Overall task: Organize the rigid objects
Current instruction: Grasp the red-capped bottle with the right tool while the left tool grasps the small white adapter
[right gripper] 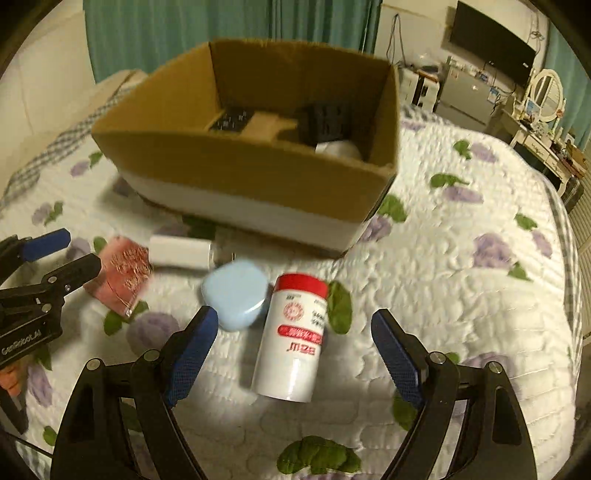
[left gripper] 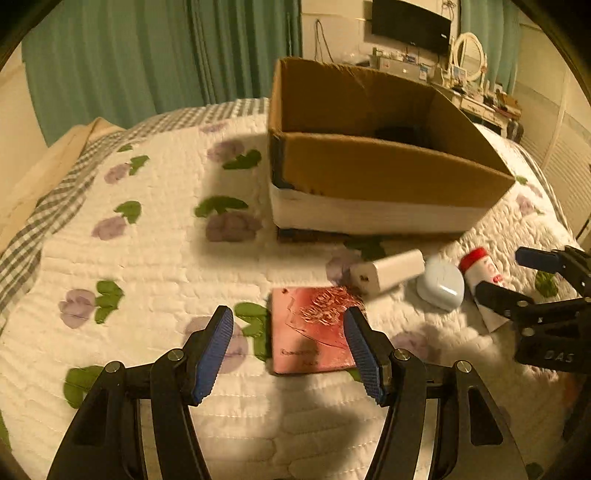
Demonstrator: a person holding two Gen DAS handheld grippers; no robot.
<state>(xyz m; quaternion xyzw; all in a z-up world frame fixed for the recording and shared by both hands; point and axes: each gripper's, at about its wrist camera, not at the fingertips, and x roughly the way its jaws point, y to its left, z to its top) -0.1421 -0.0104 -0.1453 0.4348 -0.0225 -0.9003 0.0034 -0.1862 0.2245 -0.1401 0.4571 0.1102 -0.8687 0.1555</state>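
Hovered with both claws spread and empty, left claw [left gripper: 291, 350] over the pink card [left gripper: 314, 332], right claw [right gripper: 295, 354] around the red-capped white bottle [right gripper: 291, 339] lying on the quilted bed [right gripper: 461, 295] near the cardboard box [right gripper: 258, 166].

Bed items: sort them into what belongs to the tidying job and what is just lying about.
Job: cardboard box, white bottle, blue case, white charger, pink booklet.

Lying about: quilt, curtains, television, mirror.
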